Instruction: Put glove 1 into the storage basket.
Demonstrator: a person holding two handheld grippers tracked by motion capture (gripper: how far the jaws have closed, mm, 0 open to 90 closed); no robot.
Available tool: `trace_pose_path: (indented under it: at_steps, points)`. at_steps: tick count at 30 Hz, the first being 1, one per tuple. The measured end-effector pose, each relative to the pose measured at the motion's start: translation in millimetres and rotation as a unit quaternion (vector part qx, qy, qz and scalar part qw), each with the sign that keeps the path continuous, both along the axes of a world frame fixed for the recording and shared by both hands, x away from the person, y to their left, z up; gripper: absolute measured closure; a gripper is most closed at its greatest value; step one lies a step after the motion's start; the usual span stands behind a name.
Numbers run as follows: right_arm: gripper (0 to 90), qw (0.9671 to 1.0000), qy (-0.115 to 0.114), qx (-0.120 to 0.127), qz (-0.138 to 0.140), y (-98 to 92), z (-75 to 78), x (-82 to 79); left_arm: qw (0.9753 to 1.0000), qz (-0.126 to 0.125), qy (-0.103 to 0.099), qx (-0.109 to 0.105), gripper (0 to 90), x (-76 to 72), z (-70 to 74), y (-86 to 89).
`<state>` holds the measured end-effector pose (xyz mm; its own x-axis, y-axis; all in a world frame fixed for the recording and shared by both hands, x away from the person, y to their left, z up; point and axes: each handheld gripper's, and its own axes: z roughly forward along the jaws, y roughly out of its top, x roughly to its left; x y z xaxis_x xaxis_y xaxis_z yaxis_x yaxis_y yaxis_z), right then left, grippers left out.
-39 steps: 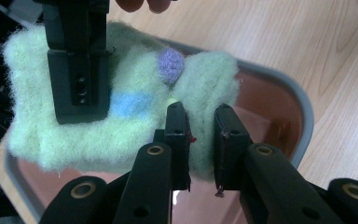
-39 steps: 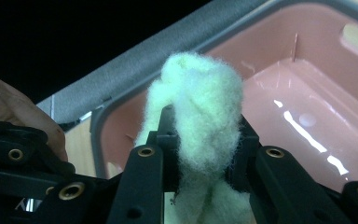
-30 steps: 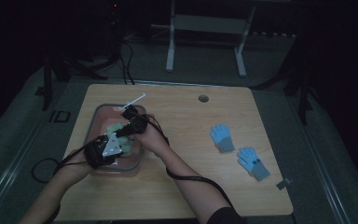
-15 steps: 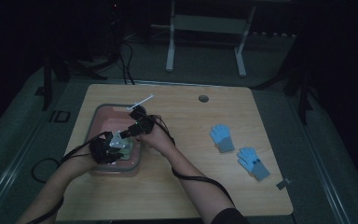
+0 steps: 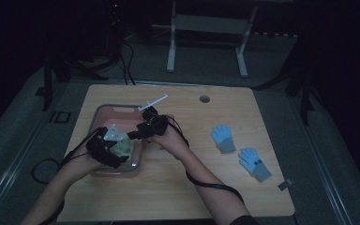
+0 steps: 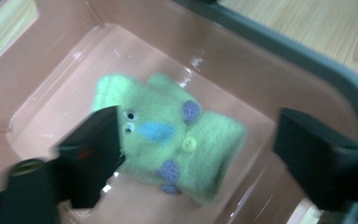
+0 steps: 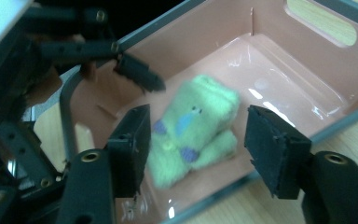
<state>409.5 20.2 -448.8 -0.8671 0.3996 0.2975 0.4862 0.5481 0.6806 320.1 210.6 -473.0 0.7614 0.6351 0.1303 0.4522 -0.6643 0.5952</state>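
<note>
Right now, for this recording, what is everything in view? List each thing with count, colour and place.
Light wooden table: one, centre of the high view.
Pink plastic bin with grey rim: one, on the table's left half.
Fuzzy green glove with blue and purple patches and a yellow button: one, lying on the bin's floor, touched by neither gripper.
Light blue knitted gloves: two, on the table's right half, apart from each other.
Small round grey disc: one, near the table's far edge.
Grey metal stand: one, on the floor beyond the table.
Left gripper: black, jaws open over the green glove.
Right gripper: black, jaws open, facing the glove.
</note>
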Motion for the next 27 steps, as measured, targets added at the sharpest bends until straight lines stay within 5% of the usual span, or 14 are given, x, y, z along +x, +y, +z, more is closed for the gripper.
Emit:
trace_pose_path:
  at_steps: [4, 13, 27]
  points:
    - [35.4, 0.9999, -0.010, -0.002, 0.006, -11.8, 4.8, -7.7, 0.9996, -0.005, -0.003, -0.028, 10.6, -5.0, 6.5, -7.6]
    - [22.2, 0.9999, -0.009, 0.000, 0.012, -44.5, 4.5, -15.0, 0.9987, -0.029, -0.011, -0.041, 3.2, -13.7, 13.0, -35.8]
    - [20.1, 0.9998, -0.019, -0.003, 0.000, -90.6, -3.6, -27.7, 0.9968, -0.062, -0.007, -0.049, 2.7, -20.7, 12.1, -73.3]
